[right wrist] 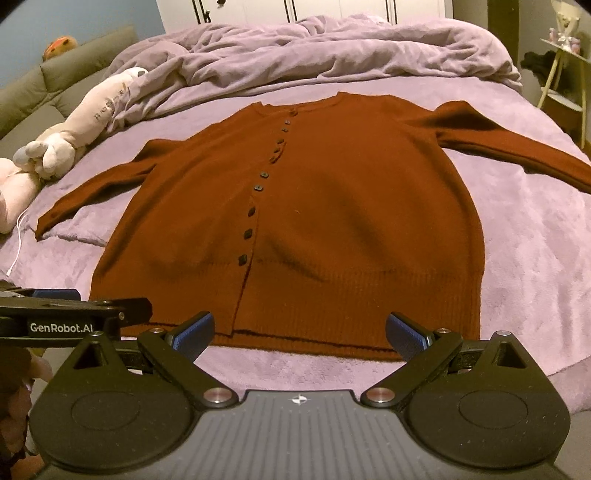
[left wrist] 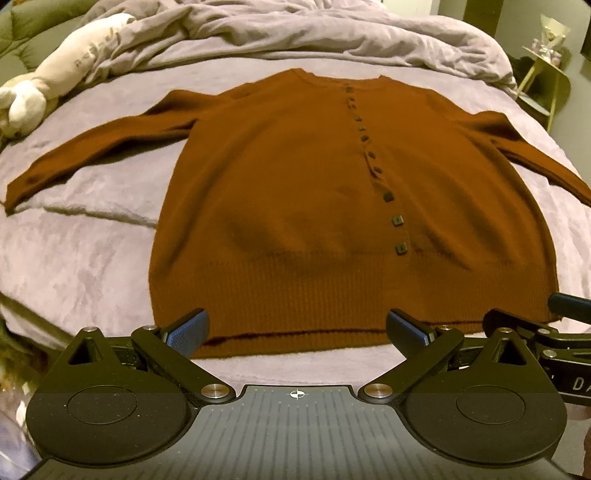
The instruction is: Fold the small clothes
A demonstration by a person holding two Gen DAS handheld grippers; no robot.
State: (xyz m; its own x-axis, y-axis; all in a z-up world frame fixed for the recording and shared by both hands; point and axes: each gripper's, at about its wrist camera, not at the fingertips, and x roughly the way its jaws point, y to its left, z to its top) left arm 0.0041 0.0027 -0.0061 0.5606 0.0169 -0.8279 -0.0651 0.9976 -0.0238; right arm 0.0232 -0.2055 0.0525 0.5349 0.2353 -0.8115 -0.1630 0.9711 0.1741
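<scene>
Across mid-frame the cardigan (left wrist: 332,206) lies flat, hem nearest both wide-open, empty grippers, left gripper (left wrist: 297,332) and right gripper (right wrist: 299,334), collar toward the top.

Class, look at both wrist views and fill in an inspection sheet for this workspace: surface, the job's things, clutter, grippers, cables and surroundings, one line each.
Surface: bed with a purple blanket, soft and slightly wrinkled.
Job's things: brown cardigan lying flat, buttoned, front up, sleeves spread to both sides, hem nearest the grippers.
Clutter: plush toy at the left; bunched duvet beyond the collar.
Grippers: left gripper and right gripper both open, empty, at the hem.
Cables: thin white cable at the bed's left edge.
Surroundings: white wardrobe behind; side table at the right.
</scene>
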